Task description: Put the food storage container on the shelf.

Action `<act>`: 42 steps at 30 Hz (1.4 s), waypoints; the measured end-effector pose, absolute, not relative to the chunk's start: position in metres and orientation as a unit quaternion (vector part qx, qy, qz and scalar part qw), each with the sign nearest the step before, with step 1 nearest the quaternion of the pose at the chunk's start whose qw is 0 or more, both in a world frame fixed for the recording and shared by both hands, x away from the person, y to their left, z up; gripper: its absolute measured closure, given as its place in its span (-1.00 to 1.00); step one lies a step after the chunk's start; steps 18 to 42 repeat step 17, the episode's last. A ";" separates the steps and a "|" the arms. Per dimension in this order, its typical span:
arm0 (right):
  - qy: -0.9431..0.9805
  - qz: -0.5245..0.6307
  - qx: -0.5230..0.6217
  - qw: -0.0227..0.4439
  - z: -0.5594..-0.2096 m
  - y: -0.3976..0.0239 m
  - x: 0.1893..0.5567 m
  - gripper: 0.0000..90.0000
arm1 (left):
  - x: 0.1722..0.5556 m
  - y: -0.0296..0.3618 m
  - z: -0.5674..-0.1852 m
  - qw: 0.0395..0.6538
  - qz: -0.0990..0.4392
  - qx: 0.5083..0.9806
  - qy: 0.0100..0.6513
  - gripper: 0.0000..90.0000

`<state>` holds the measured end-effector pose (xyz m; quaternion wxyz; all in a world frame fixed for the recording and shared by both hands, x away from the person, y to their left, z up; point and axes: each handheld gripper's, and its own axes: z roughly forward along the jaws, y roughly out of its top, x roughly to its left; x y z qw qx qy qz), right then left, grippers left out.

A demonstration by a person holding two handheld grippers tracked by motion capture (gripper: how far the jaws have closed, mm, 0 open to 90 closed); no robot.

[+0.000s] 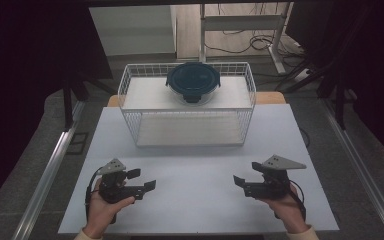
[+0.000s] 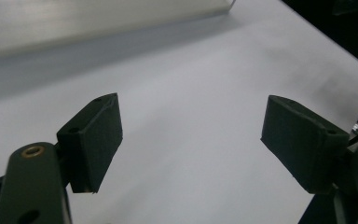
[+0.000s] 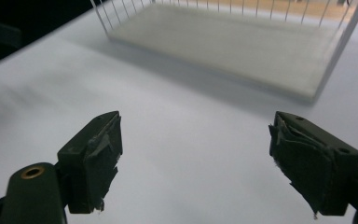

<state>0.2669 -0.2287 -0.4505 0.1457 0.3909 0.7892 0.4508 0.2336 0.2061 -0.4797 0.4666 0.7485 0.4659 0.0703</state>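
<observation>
The round lidded container (image 1: 193, 82) sitting atop the wire rack (image 1: 130, 80) at the desk's far side looks rigid, light, slick-walled; best gripped by its lid rim or latch tab; both grippers' jaws gape, empty.

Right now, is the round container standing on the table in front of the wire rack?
No, the round container sits on the top shelf of the wire rack, not on the table.
</observation>
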 end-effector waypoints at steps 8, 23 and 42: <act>0.799 0.433 0.393 0.140 -0.467 -0.226 0.266 -0.63 | 0.232 0.207 -0.483 0.458 0.082 0.748 0.473 -0.55; 0.795 0.438 0.391 0.152 -0.468 -0.233 0.268 -0.65 | 0.234 0.209 -0.481 0.460 0.085 0.744 0.478 -0.56; 0.795 0.438 0.391 0.152 -0.468 -0.233 0.268 -0.65 | 0.234 0.209 -0.481 0.460 0.085 0.744 0.478 -0.56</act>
